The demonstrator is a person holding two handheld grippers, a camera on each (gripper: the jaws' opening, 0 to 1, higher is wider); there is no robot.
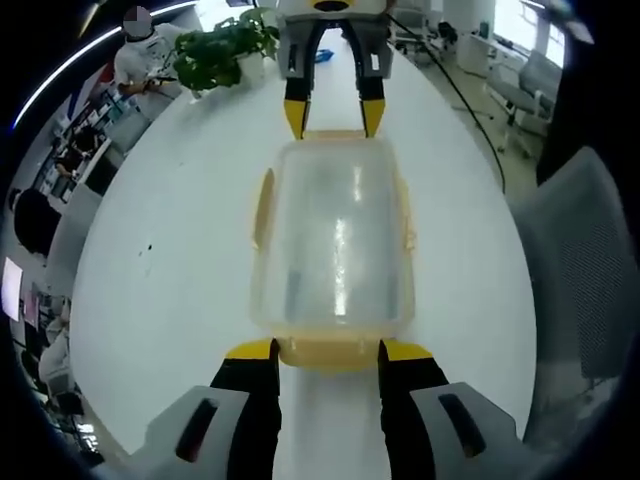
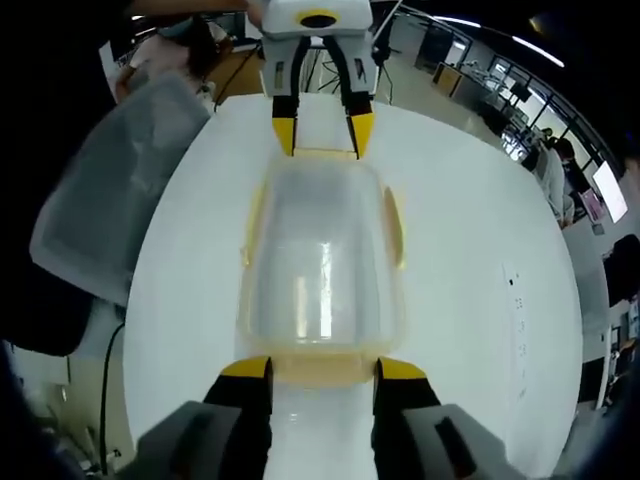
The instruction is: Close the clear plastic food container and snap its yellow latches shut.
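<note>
You have no text to read here: no label, brand, number or sign is legible on anything in either the left gripper view or the right gripper view. Small dark marks on the table (image 2: 512, 290) at right are too tiny to make out.

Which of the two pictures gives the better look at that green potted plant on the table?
The left gripper view: the potted plant stands on the white table beyond the container, leaves and pale pot plain to see. The right gripper view faces the opposite way, toward the container's other end.
</note>
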